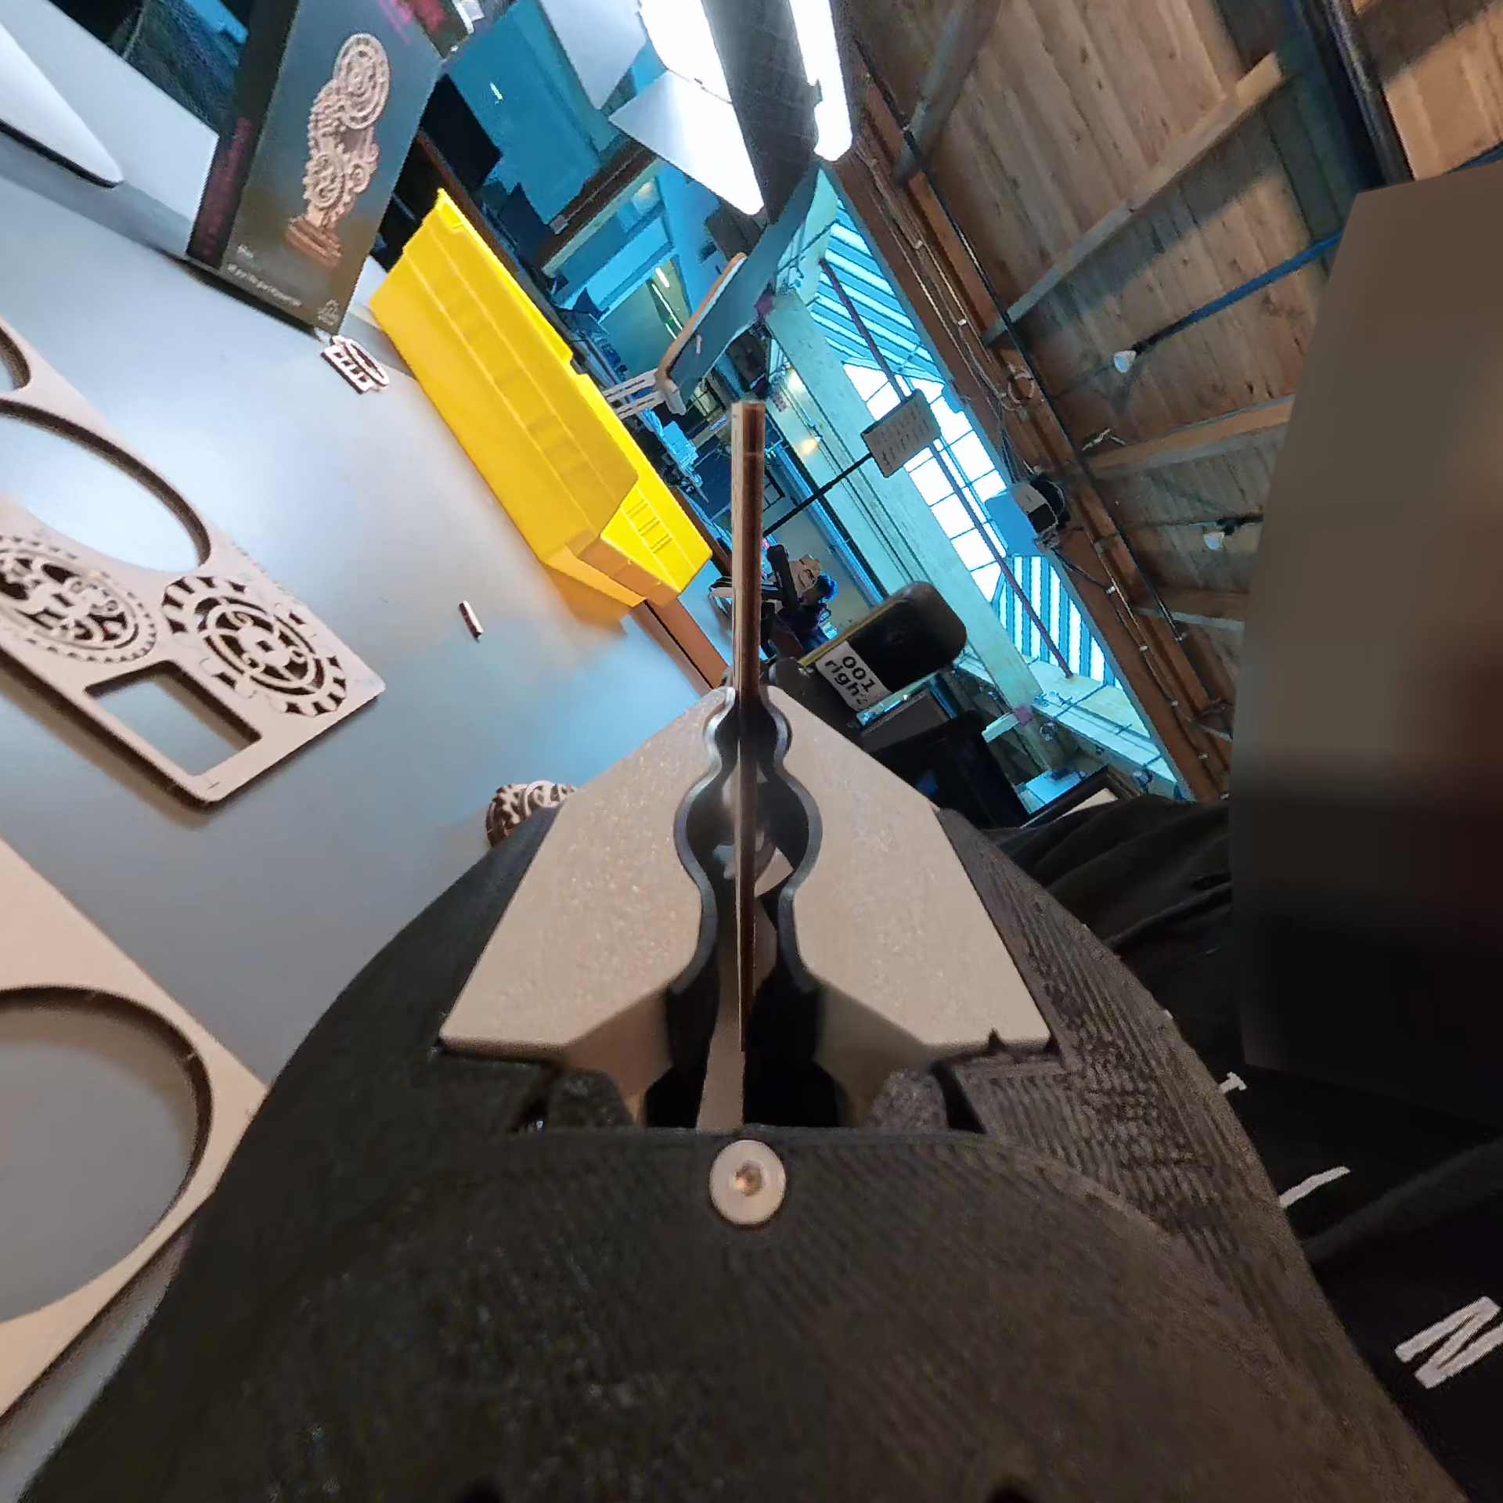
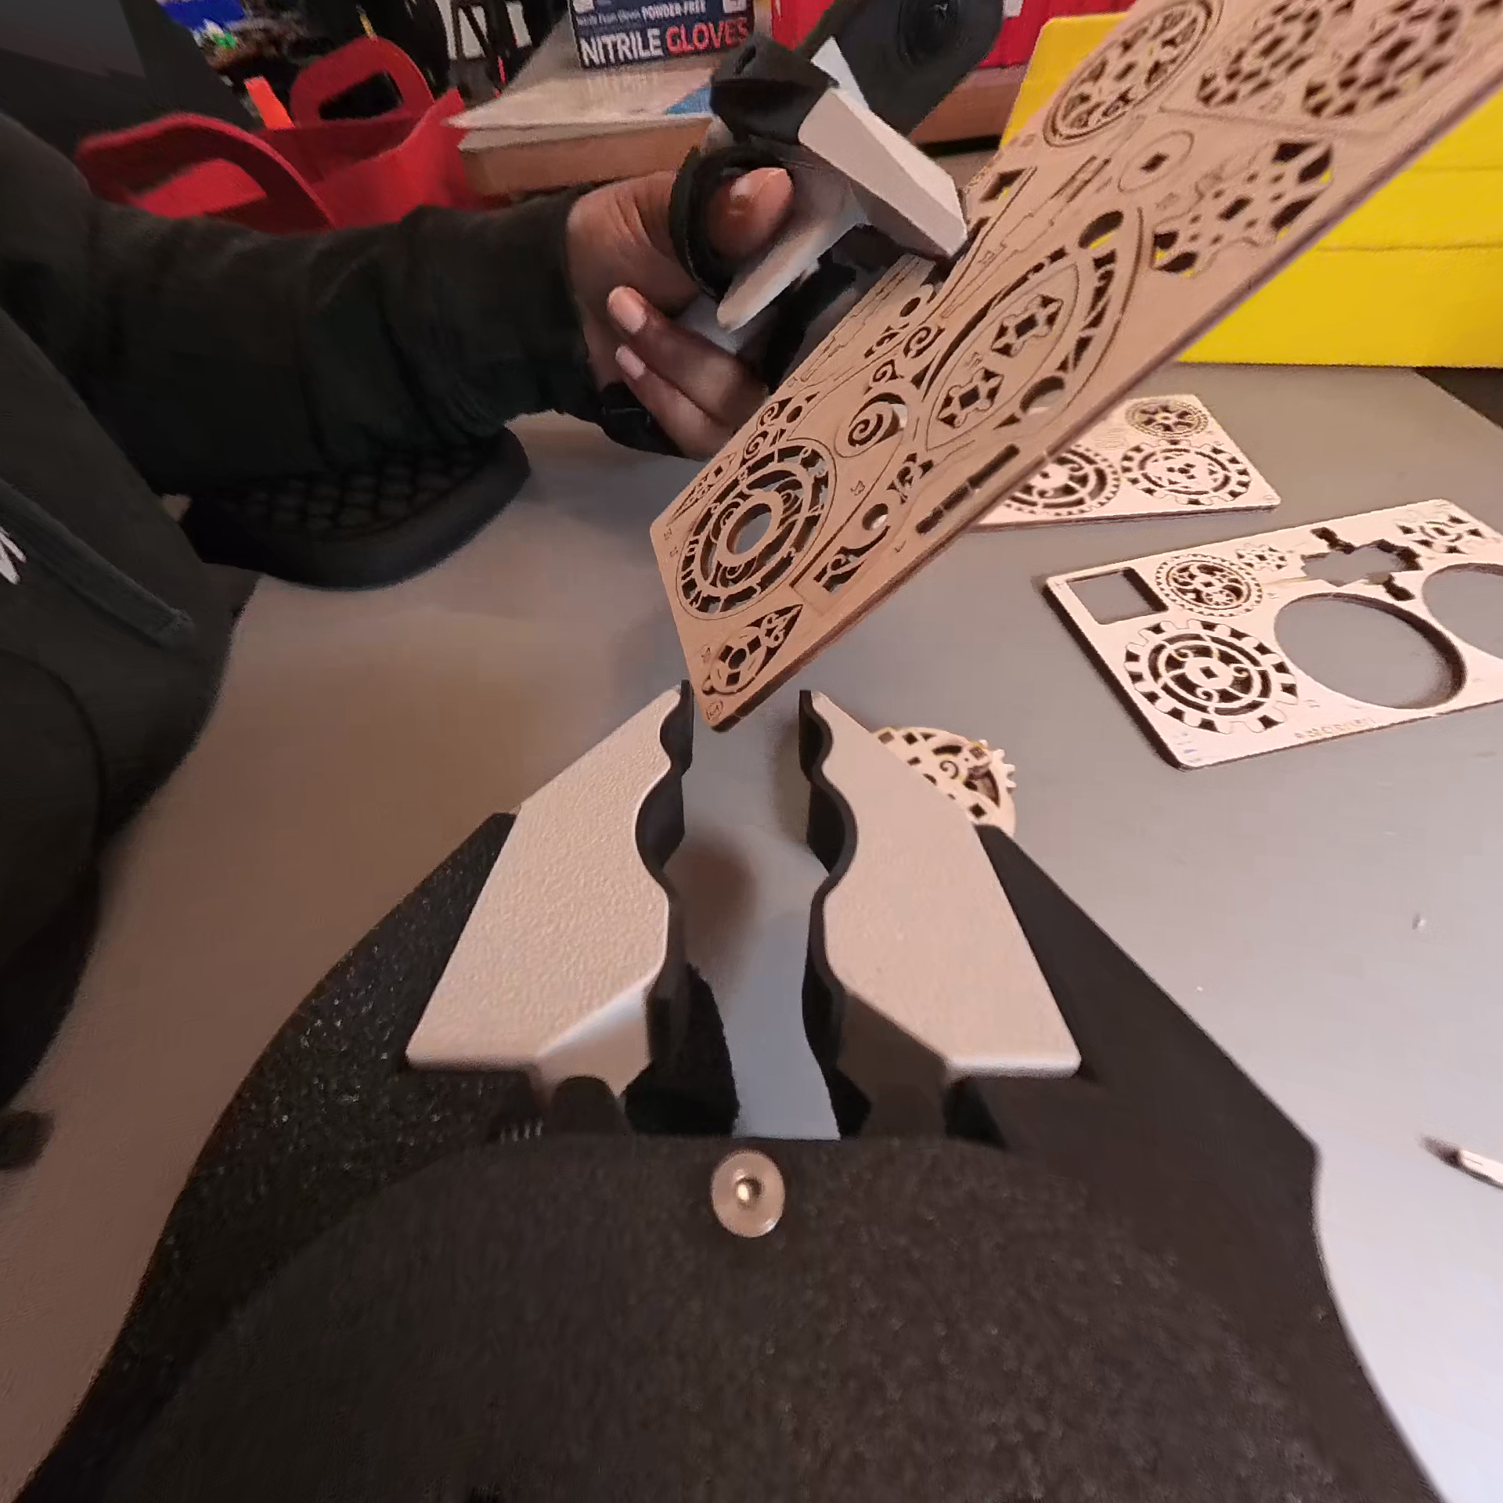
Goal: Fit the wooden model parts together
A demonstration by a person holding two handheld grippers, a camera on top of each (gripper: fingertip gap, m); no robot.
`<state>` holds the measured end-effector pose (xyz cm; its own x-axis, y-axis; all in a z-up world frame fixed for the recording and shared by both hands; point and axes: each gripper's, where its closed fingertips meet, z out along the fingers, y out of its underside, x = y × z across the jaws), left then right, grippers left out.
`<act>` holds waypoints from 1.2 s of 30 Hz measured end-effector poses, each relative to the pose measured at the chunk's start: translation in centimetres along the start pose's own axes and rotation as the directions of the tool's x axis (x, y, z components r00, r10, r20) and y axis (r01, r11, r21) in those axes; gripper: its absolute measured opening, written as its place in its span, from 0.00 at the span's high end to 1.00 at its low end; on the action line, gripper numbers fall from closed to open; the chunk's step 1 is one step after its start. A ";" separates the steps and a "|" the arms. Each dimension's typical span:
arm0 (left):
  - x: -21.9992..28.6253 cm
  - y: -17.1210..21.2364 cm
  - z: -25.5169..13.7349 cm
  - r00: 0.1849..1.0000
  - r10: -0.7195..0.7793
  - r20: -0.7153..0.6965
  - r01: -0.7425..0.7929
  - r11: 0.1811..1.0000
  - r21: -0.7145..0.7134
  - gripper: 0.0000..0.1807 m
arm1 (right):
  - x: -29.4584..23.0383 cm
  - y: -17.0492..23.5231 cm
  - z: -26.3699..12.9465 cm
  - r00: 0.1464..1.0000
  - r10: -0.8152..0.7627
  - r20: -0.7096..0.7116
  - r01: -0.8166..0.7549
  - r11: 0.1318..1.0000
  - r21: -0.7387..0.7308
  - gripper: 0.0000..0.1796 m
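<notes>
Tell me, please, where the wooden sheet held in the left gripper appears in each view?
Left wrist view: the sheet is seen edge-on as a thin upright strip at centre, clamped in the left gripper.
Right wrist view: its fretted face slants from upper right to centre, its low corner just above the open right gripper.
Shared landmark: the yellow bin, behind the sheet at upper right.

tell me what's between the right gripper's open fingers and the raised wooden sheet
Nothing but air: in the right wrist view the right gripper is open just under the raised wooden sheet's lower corner, with bare grey table behind the gap.
</notes>
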<state>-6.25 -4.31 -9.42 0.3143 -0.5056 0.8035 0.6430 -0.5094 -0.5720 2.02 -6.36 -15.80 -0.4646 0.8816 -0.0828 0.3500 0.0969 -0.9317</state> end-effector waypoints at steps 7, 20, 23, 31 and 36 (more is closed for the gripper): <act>1.5 0.2 0.5 0.993 0.111 -0.041 -0.112 0.994 -0.008 1.00 | -0.6 -1.6 0.0 0.986 0.141 0.089 -0.149 0.985 0.091 0.87; 4.9 0.6 1.0 0.939 0.317 -0.135 -0.321 0.947 -0.005 1.00 | -1.4 -3.5 -0.4 0.960 0.221 0.171 -0.248 0.956 0.159 0.99; 5.4 0.5 1.1 0.927 0.350 -0.138 -0.353 0.936 -0.002 0.99 | -1.3 -3.7 -0.5 0.960 0.222 0.171 -0.250 0.954 0.166 0.99; 6.1 -1.4 0.1 0.946 0.290 -0.147 -0.285 0.957 0.054 0.73 | 1.1 -4.3 -2.0 0.979 -0.163 -0.123 0.174 0.981 0.090 1.00; 7.3 -2.1 -1.4 0.947 0.147 -0.284 -0.136 0.989 0.060 0.65 | 4.6 -6.9 -5.6 0.618 -0.691 -0.375 0.676 0.711 -0.194 1.00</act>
<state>-6.28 -7.93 -2.58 0.1939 -0.7521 0.6299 0.6348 -0.3934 -0.6651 2.02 -0.33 -7.78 -0.2237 0.6513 0.7251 0.0919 0.7547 -0.6496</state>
